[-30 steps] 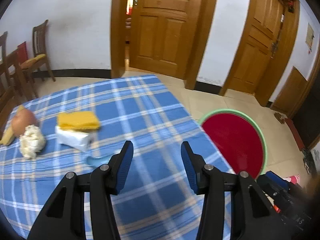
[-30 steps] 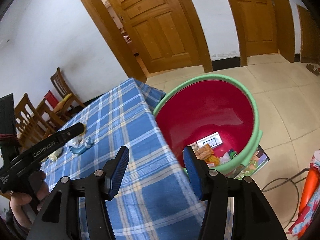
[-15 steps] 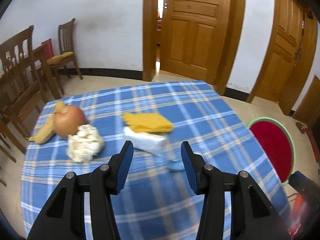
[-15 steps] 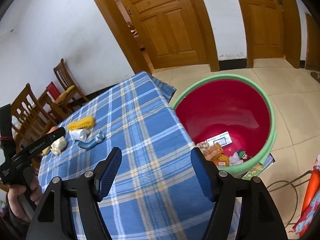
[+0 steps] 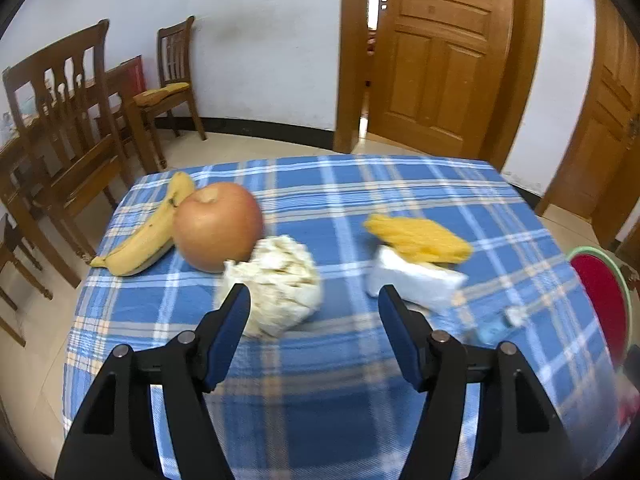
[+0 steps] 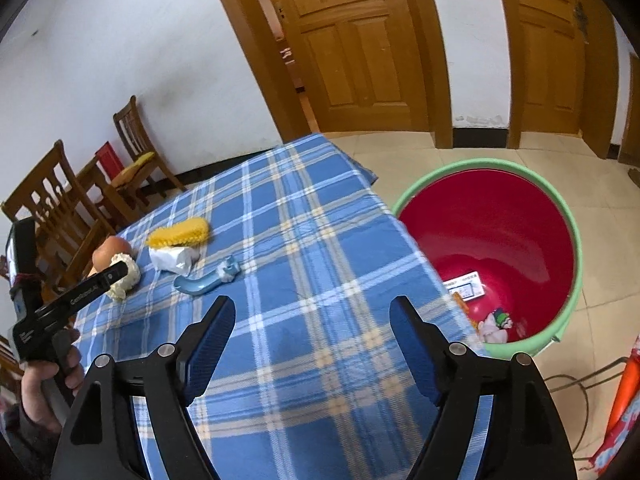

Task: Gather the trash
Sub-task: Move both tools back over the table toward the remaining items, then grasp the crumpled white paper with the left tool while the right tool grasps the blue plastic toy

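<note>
On the blue checked tablecloth (image 5: 304, 364) lie a crumpled cream paper ball (image 5: 276, 284), a white wrapper (image 5: 416, 284) under a yellow brush (image 5: 420, 236), and a small blue scoop-like piece (image 6: 208, 280). My left gripper (image 5: 314, 300) is open, held just in front of the paper ball; it also shows in the right wrist view (image 6: 96, 284). My right gripper (image 6: 312, 312) is open and empty above the table's near right part. The red bin with a green rim (image 6: 496, 240) stands on the floor right of the table and holds several scraps.
An apple (image 5: 218, 226) and a banana (image 5: 148, 232) lie at the table's left, the apple touching the paper ball. Wooden chairs (image 5: 68, 128) stand to the left. Wooden doors (image 5: 440, 52) are behind. A cable (image 6: 576, 392) lies on the floor by the bin.
My left gripper has swung left from the bin side to face the paper ball and has opened wider. My right gripper has opened wider and drawn back from the bin.
</note>
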### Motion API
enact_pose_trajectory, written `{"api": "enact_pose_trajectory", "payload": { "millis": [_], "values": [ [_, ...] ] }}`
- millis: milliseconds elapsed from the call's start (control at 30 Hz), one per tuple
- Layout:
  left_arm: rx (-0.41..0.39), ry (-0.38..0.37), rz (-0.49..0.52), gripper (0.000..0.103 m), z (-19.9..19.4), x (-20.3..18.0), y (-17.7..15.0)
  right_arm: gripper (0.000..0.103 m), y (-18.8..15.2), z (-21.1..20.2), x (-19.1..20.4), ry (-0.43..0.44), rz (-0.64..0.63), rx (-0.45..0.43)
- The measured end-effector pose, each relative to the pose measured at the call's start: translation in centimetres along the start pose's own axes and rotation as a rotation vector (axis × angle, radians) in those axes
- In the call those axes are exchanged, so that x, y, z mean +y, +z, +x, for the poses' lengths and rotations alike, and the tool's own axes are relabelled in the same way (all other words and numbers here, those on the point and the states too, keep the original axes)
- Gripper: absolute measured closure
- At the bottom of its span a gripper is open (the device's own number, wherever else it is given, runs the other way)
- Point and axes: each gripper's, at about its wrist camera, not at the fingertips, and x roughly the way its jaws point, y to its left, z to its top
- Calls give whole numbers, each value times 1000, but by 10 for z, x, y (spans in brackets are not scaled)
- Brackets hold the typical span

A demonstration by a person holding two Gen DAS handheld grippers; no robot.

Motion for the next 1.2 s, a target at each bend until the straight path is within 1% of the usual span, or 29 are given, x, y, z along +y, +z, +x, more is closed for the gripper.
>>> {"api": "enact_pose_trajectory", "payload": {
  "millis": [100,233,367,533,600,667,767,900,933,1067,1200],
  "values": [
    [16,9,-38,36,14,12,1,22,1,8,10,8,-15,15],
    [48,45,-82,35,31,25,-1,22,2,16,21,14,-21,16],
    [54,16,-141,35,39,38,-3,22,9,26,37,11,-53,16],
    [33,0,-149,35,39,39,-4,22,13,44,57,19,-96,39],
    [27,-11,-156,39,38,41,-3,22,13,55,66,25,-117,57],
    [17,-28,-159,45,36,43,-3,22,12,63,74,32,-134,75],
    [5,-53,-166,52,33,43,-2,22,12,77,84,58,-163,107],
    [2,-62,-168,54,31,43,-3,11,10,92,93,54,-204,131],
    [2,-69,-173,54,30,44,-3,9,9,97,96,47,-216,139],
    [-2,-90,-191,55,26,47,-3,9,6,108,102,37,-247,163],
    [-5,-93,-192,55,25,46,-3,9,4,121,109,10,-282,175]
  ]
}}
